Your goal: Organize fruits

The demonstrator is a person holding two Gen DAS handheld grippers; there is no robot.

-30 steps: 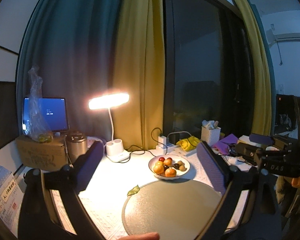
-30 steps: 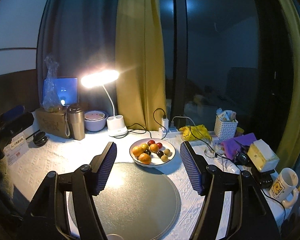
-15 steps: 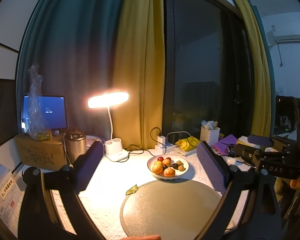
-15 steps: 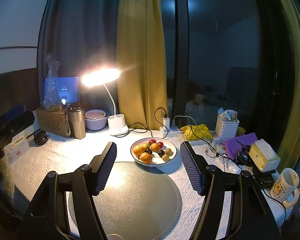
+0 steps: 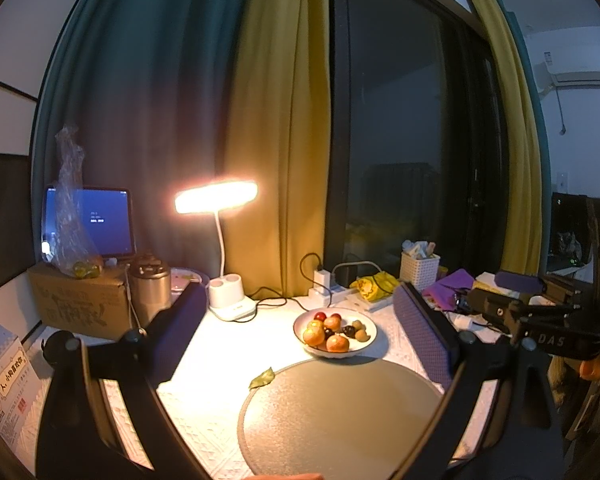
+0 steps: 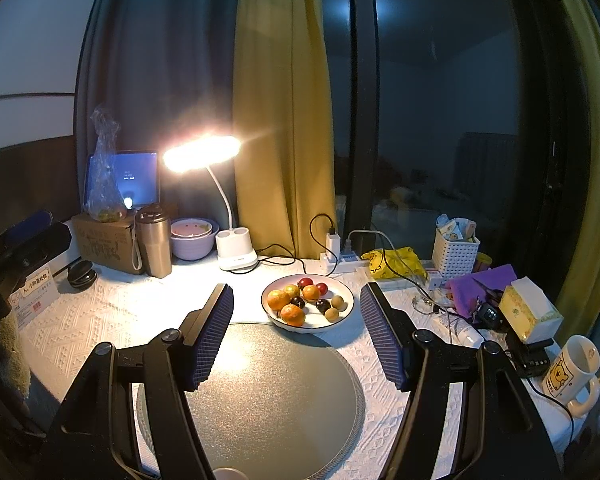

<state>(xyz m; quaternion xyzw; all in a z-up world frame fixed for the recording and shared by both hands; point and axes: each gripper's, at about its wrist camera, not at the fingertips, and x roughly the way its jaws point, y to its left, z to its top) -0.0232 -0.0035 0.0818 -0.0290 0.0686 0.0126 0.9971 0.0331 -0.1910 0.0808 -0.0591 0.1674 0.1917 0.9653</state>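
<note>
A white plate [image 6: 346,312] holds several small fruits: oranges [image 6: 278,300], dark red ones [image 6: 305,282], dark plums and small brown ones. It also shows in the left wrist view [image 5: 370,338]. A large round grey tray [image 6: 276,396] lies in front of it, also in the left wrist view [image 5: 340,412], with a green leaf [image 5: 262,378] at its edge. My left gripper [image 5: 300,340] is open and empty, held above the table. My right gripper [image 6: 296,332] is open and empty, above the tray, short of the plate.
A lit desk lamp [image 6: 236,258], metal flask [image 6: 154,246], bowls [image 6: 192,238], cardboard box [image 6: 106,240] and tablet stand at the back left. A power strip with cables [image 6: 340,258], white basket [image 6: 456,254], purple cloth, tissue box [image 6: 530,314] and mug [image 6: 572,372] are on the right.
Both grippers have stayed open and nearly still; the left view has shifted only slightly.
</note>
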